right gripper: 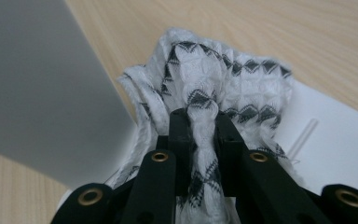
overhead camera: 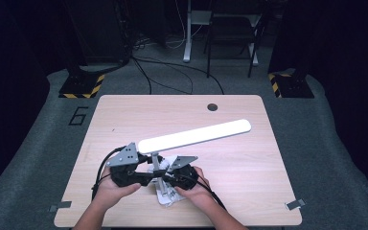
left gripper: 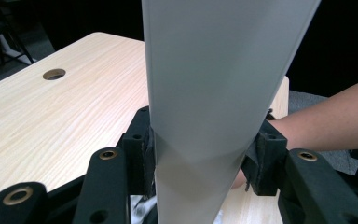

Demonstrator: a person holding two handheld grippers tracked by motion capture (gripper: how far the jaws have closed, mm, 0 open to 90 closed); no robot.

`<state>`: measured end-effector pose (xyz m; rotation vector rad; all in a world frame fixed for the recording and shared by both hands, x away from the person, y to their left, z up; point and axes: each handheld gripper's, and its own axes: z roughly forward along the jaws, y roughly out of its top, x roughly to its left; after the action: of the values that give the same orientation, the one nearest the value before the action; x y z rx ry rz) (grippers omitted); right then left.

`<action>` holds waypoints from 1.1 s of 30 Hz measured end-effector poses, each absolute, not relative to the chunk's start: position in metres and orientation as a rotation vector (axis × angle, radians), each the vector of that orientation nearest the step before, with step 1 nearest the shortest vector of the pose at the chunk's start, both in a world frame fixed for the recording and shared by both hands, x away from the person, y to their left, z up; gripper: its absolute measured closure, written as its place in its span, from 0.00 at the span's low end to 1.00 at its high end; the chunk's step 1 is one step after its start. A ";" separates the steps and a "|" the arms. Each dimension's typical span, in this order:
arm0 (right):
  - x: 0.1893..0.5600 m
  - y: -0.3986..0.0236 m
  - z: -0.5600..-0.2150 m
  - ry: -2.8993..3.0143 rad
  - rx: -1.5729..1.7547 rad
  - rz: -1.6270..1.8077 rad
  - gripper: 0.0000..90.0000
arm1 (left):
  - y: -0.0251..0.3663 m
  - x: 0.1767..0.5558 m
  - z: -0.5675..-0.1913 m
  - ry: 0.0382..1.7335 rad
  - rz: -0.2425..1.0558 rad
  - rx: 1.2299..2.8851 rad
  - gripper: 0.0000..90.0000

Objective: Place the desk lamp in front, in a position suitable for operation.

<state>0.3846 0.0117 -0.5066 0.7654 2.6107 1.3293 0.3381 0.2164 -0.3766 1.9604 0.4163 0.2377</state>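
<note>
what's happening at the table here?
A person is working on a white desk lamp at a wooden table with two handheld grippers. The left gripper is clamped across the lamp's flat light bar, holding it steady. The right gripper pinches a bunched white cloth with a black pattern beside the lamp's base, apparently for wiping.

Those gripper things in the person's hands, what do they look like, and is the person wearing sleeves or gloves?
Each hand carries a black tool. The left gripper and right gripper each bear a grey three-cornered plate on top, and black cables trail back along the forearms. In the gripper views, the two black jaws show brass-coloured ringed holes and dark pads at the tips. The forearms are bare: no sleeves or gloves in sight.
</note>
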 end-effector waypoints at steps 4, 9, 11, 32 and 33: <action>0.390 0.016 -0.508 2.614 0.746 1.340 0.90 | 0.216 0.338 -0.378 0.418 0.234 1.951 0.58; 0.392 0.020 -0.507 2.594 0.659 1.254 0.90 | 0.215 0.338 -0.378 0.422 0.234 1.946 0.58; 0.395 0.021 -0.507 2.576 0.684 1.252 0.90 | 0.216 0.337 -0.378 0.424 0.231 1.946 0.58; 0.438 0.024 -0.509 2.513 0.901 1.240 0.90 | 0.216 0.337 -0.378 0.422 0.236 1.947 0.58; 0.437 0.024 -0.508 2.510 0.905 1.251 0.90 | 0.216 0.337 -0.379 0.425 0.242 1.942 0.58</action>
<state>0.4372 0.0244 -0.5078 0.9051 2.5104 1.2508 0.3366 0.2157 -0.3788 1.9424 0.4253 0.2424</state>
